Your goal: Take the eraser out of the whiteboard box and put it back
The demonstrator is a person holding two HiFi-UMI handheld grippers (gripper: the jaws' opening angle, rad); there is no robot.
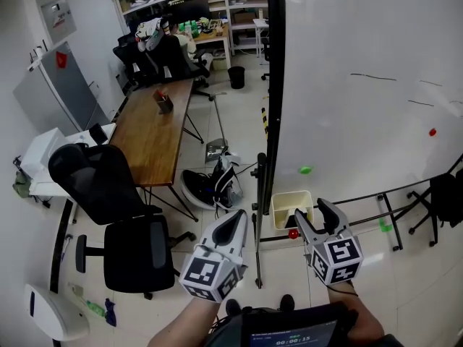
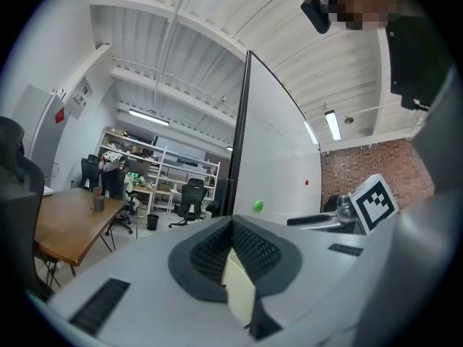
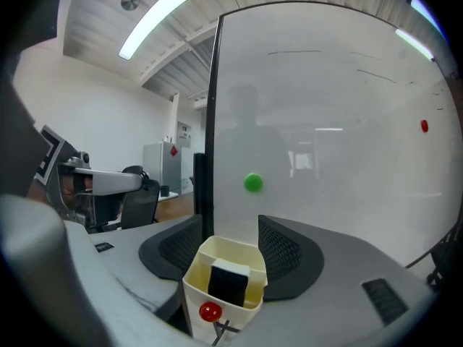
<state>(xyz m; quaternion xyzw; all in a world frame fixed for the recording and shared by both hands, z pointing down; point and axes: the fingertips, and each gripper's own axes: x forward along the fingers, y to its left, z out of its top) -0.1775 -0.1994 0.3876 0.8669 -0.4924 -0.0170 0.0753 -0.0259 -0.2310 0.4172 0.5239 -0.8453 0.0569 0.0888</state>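
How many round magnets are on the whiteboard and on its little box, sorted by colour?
Green magnet: 1
Red magnets: 2, the upper red magnet on the whiteboard and the lower red magnet on the box
Total: 3

Black eraser [image 3: 230, 281] upright — inside cream box [image 3: 237, 316]

**Cream box, black eraser, grey gripper**

At lower centre of the right gripper view, a cream whiteboard box [image 3: 242, 315] is seen holding a black, white-topped eraser [image 3: 228, 284]. A red dot [image 3: 210, 312] is borne on the box's front. Above, a green magnet [image 3: 253, 183] is set on the white board [image 3: 347, 157]. The grey right gripper [image 1: 312, 212] is marked with black-and-white squares.
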